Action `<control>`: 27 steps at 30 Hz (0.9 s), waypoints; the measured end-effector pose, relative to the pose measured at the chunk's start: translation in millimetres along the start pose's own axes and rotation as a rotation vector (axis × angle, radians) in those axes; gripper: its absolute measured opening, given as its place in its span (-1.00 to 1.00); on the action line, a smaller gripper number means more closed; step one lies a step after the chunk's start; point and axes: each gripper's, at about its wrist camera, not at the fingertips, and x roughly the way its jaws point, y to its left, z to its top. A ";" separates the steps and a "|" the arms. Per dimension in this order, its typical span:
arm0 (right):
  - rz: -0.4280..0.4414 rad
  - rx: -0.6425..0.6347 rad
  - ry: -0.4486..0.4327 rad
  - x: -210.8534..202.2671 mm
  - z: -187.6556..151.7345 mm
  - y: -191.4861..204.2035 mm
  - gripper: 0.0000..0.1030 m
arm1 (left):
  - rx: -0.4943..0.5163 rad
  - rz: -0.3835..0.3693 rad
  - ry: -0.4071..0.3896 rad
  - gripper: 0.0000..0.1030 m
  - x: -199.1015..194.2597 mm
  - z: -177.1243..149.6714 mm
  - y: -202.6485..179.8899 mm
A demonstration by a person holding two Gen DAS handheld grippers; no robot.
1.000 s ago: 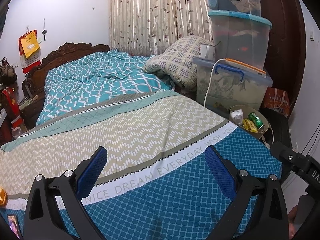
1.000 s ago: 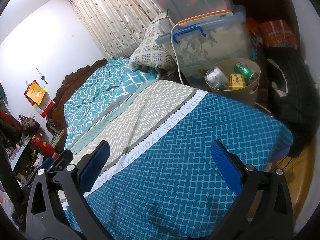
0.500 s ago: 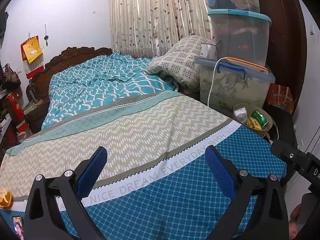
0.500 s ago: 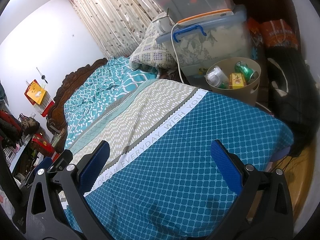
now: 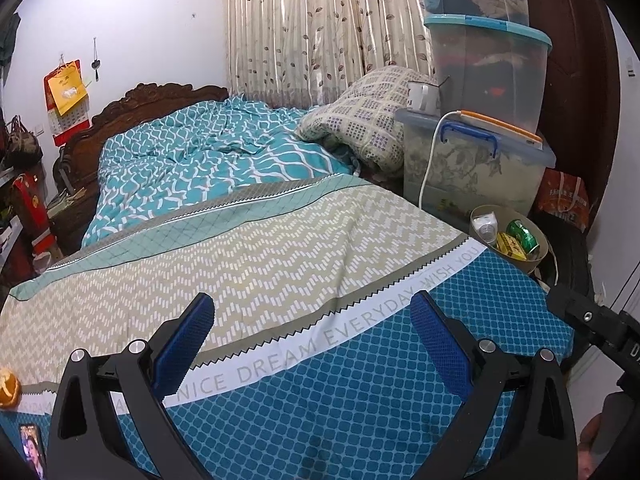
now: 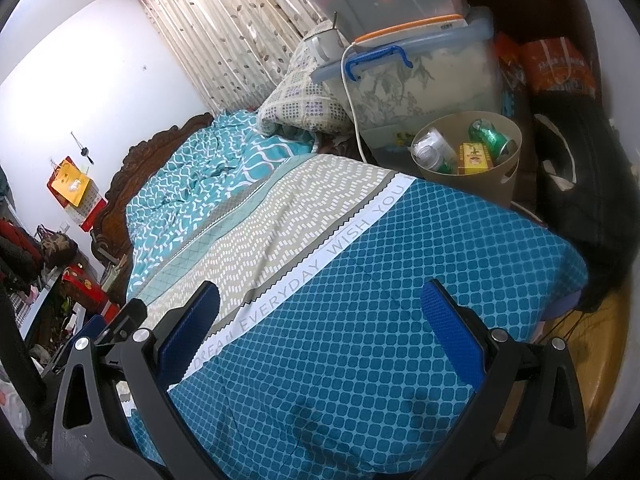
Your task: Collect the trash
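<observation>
Trash bin (image 6: 472,168) upright beside bed (image 6: 360,280), green can (image 6: 490,136) tilted inside, both grippers spread wide, empty.

Both wrist views look low across the bed (image 5: 280,240), sharing the bin (image 6: 508,172).

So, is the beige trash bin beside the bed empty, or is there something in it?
Not empty. The trash bin holds a green can, a yellow box and a clear plastic bottle.

Patterned bedspread (image 5: 280,248), stacked storage boxes (image 5: 480,120)
</observation>
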 end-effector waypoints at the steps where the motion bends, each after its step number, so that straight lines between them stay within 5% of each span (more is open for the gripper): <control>1: 0.000 -0.003 -0.003 -0.4 -0.1 0.0 0.93 | 0.003 0.002 0.005 0.83 1.2 -0.3 -0.8; 27: 0.004 -0.005 -0.010 -2.3 2.8 -3.0 0.93 | 0.047 -0.005 0.019 0.83 2.2 -4.1 -10.4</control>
